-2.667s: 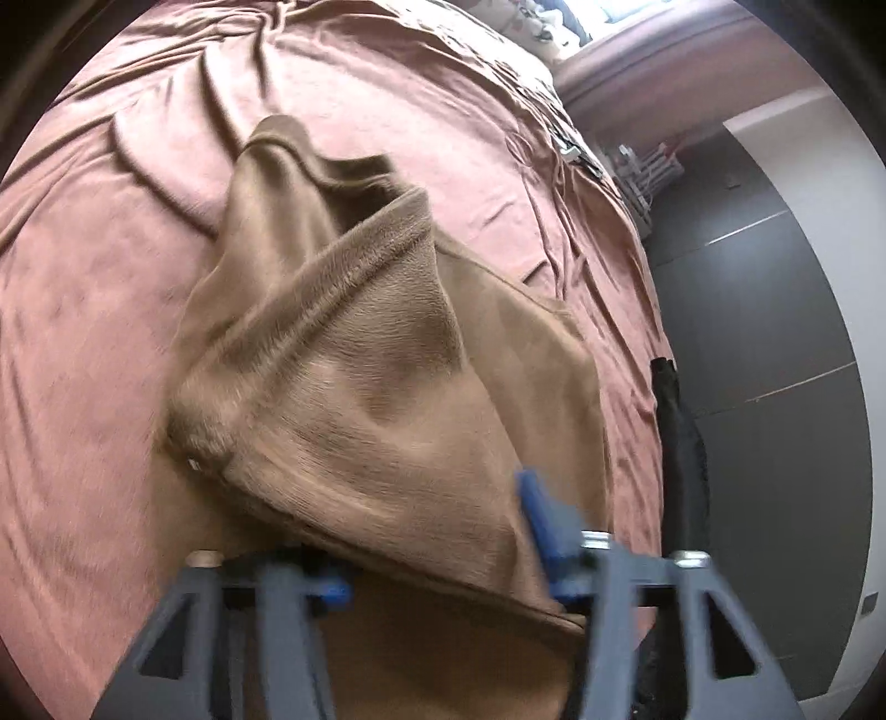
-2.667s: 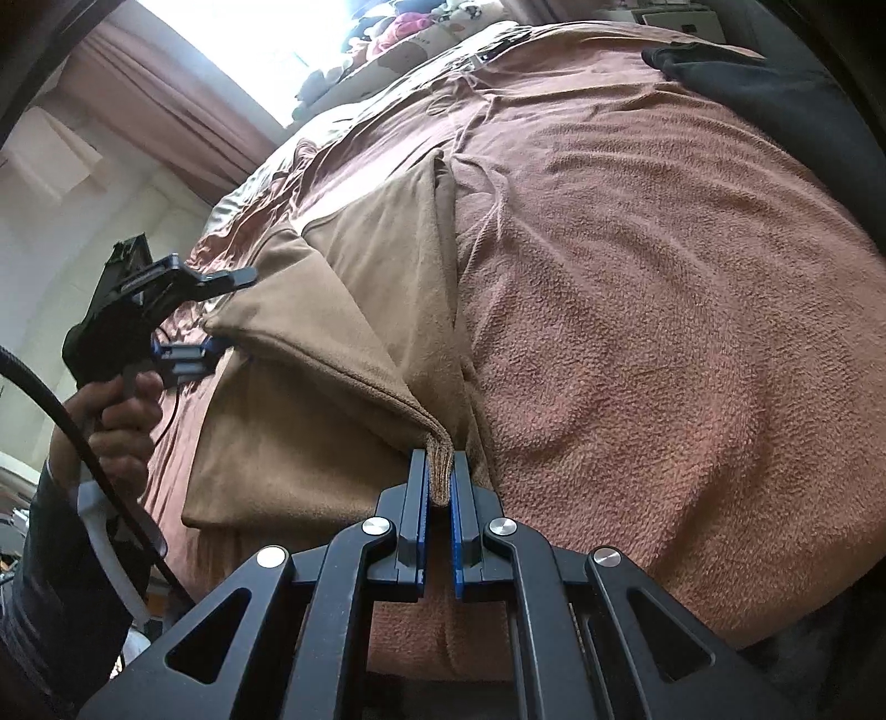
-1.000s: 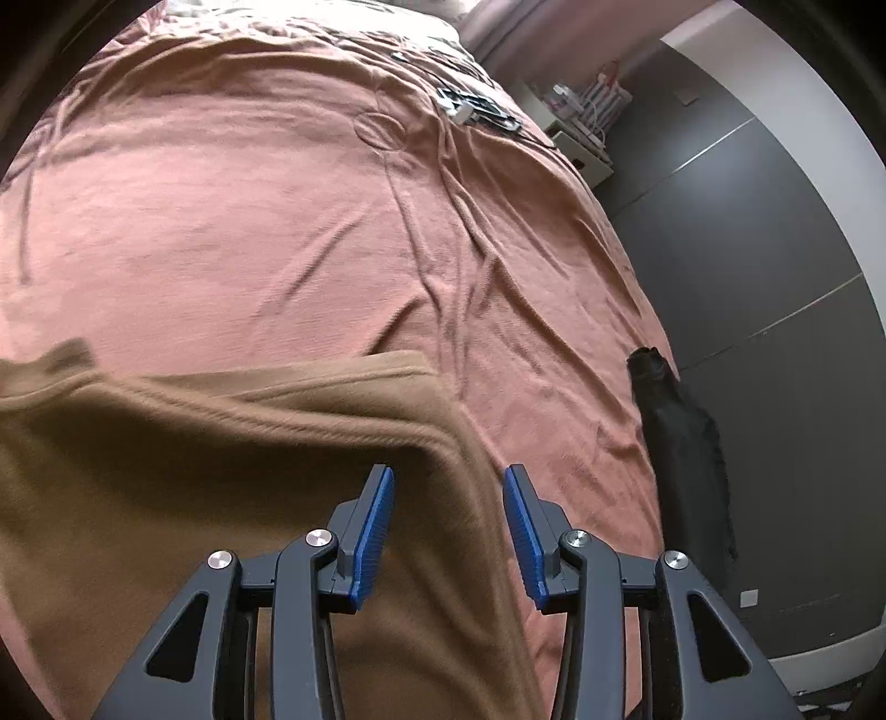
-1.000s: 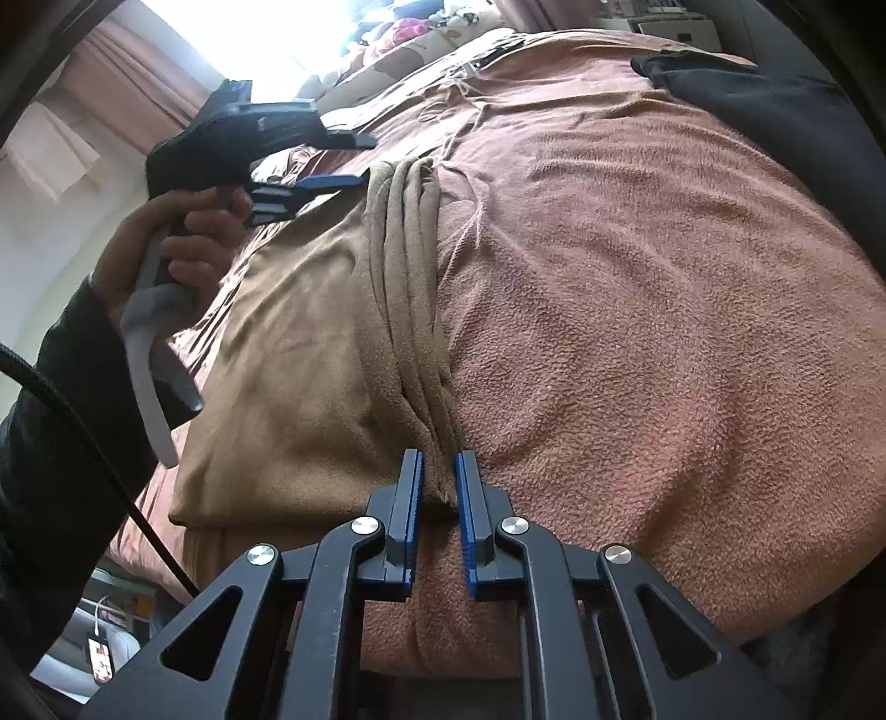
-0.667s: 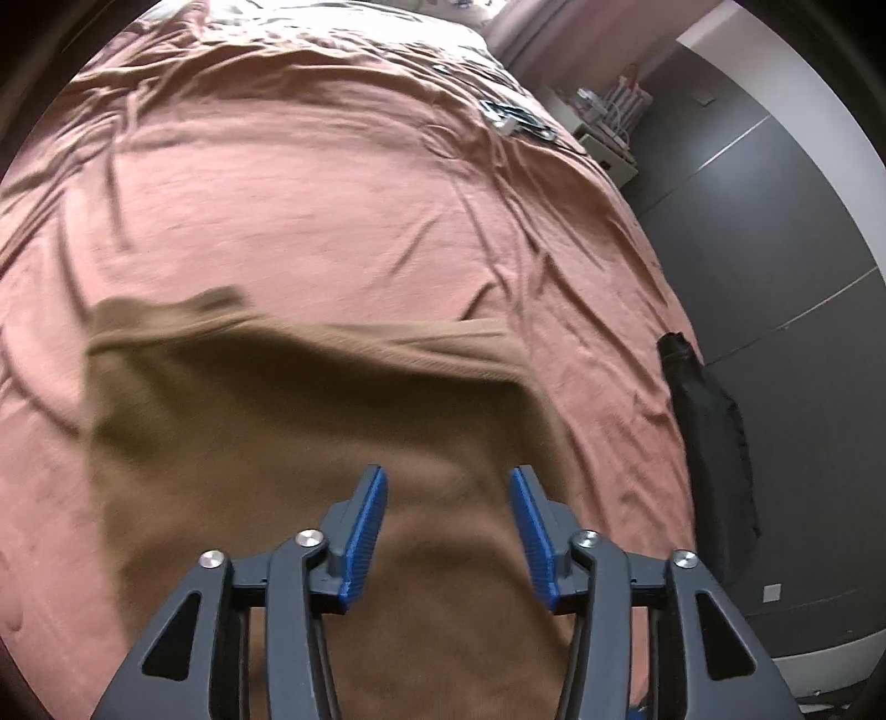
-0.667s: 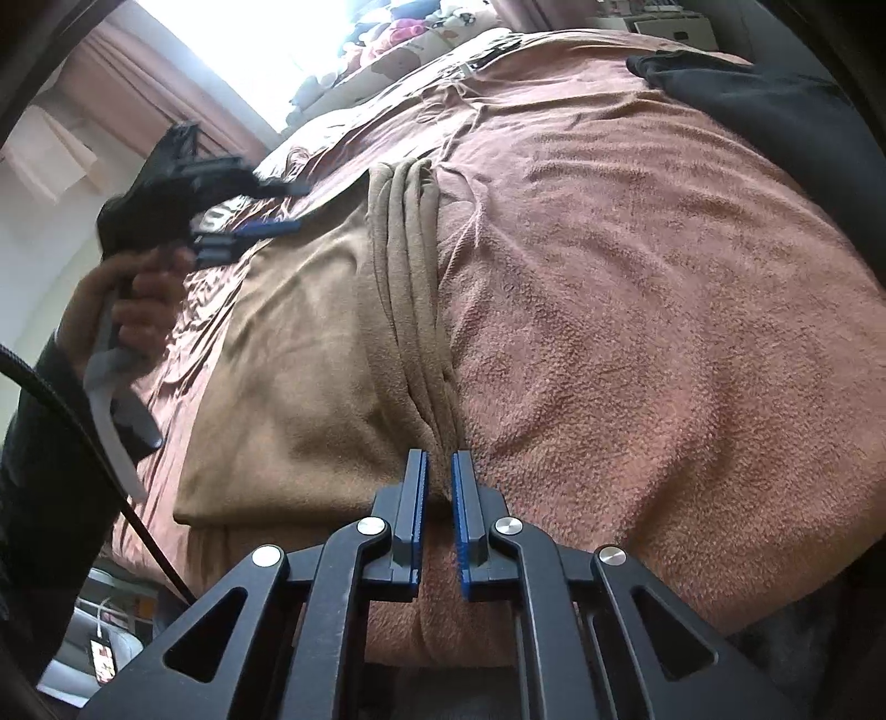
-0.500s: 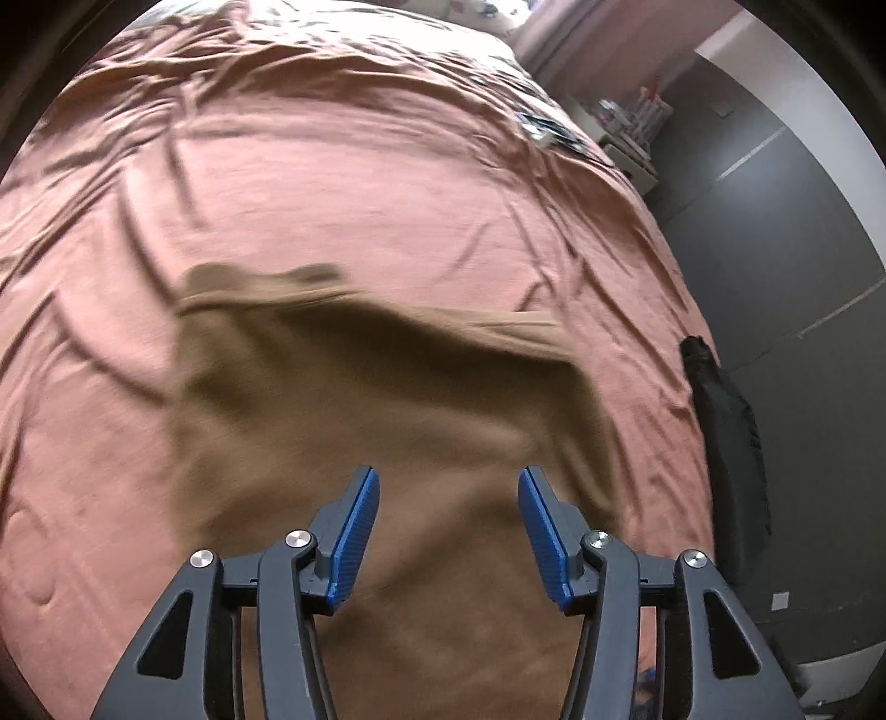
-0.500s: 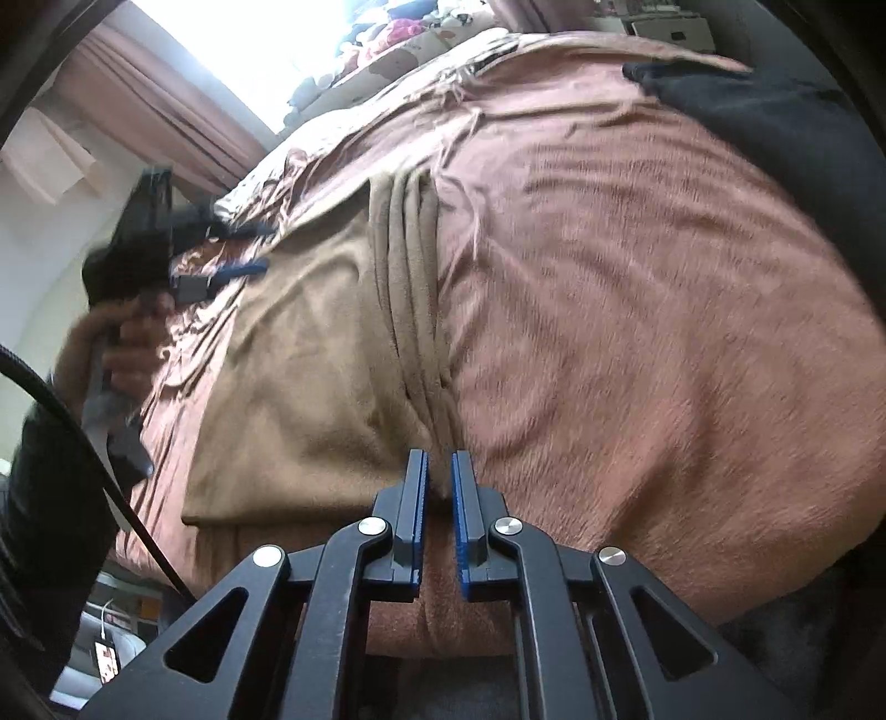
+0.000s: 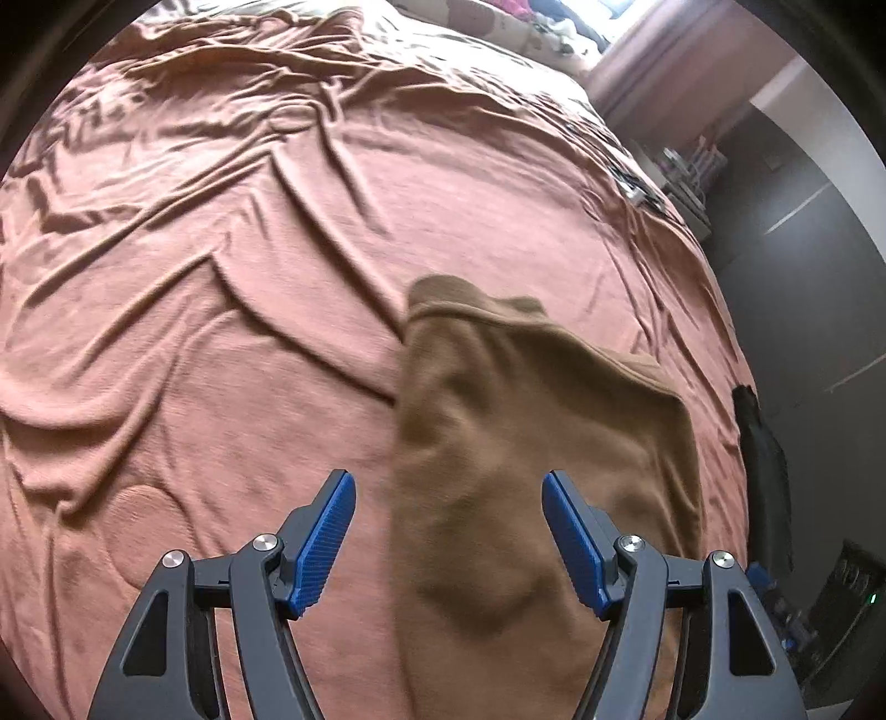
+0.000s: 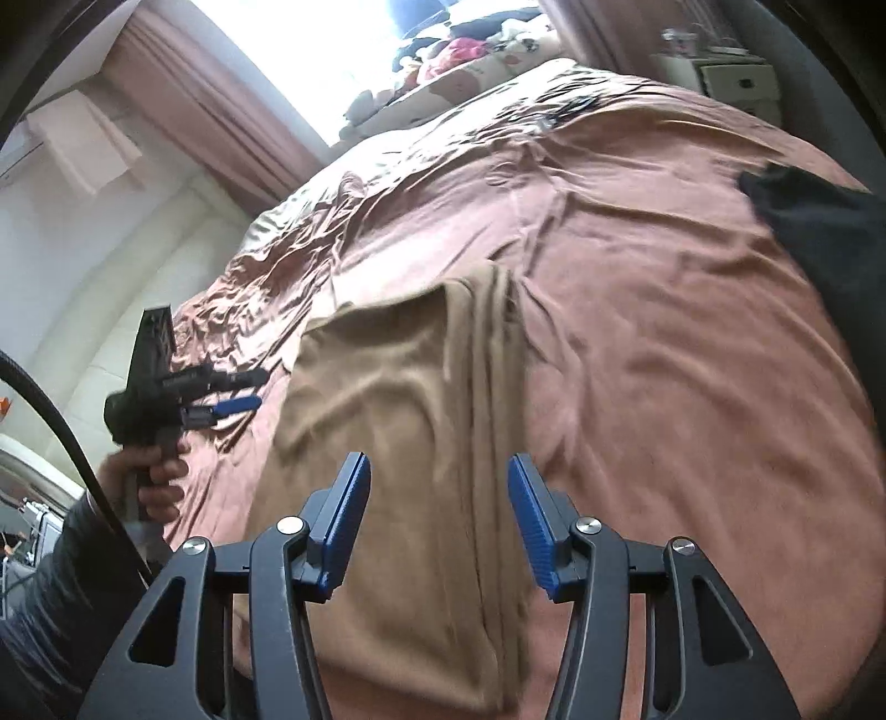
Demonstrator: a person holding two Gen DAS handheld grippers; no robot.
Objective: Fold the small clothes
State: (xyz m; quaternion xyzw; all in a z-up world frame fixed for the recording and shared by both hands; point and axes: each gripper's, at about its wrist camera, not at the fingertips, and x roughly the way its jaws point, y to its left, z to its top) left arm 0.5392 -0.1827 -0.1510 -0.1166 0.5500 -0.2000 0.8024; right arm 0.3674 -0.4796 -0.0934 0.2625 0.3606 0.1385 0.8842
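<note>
A tan garment lies folded flat on the pink-brown bedspread. In the right wrist view the garment shows stacked folded edges along its right side. My left gripper is open and empty, held above the near part of the garment. It also shows in the right wrist view, off the garment's left edge. My right gripper is open and empty above the garment's near end.
A black garment lies on the bed to the right, also seen at the bed's edge in the left wrist view. Pillows and soft toys sit at the head. A white nightstand stands beyond the bed.
My right gripper let go of the garment's folded edge, opened and pulled back upward. My left gripper, open, drew back from the garment, which now lies flat.
</note>
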